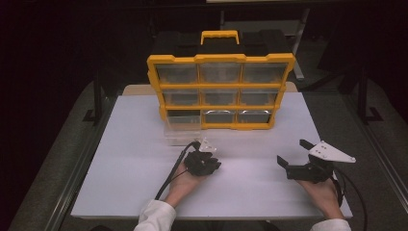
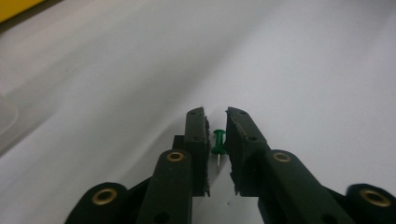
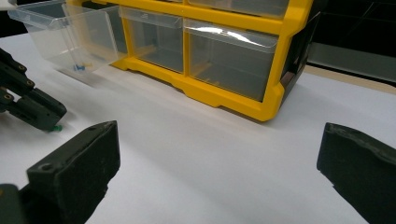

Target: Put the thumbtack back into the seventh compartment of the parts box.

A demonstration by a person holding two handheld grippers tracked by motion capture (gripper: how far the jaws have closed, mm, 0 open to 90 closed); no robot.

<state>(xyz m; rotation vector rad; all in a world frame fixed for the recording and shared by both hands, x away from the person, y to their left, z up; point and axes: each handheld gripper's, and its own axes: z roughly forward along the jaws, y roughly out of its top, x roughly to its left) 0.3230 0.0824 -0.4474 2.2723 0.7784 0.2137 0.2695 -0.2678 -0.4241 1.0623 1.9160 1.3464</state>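
Pushpin [image 2: 218,142], green, lies on the white table [image 1: 250,183] between the jaws of the left gripper [image 2: 215,122], shaft pointing back toward the gripper body; pads nearly closed, not visibly pressing. Right gripper [image 3: 219,154] spread wide, well apart.

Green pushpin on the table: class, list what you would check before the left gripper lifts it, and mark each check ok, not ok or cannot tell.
1. Pushpin lies between the left gripper's fingers: ok.
2. Fingers pressing on the pushpin: not ok; small gaps show on both sides.
3. Pushpin lying flat on the table: ok.
4. Drawer pulled out of the organizer to receive it: ok.
5. Right gripper open and holding nothing: ok.
6. Pin's tip undamaged: cannot tell.
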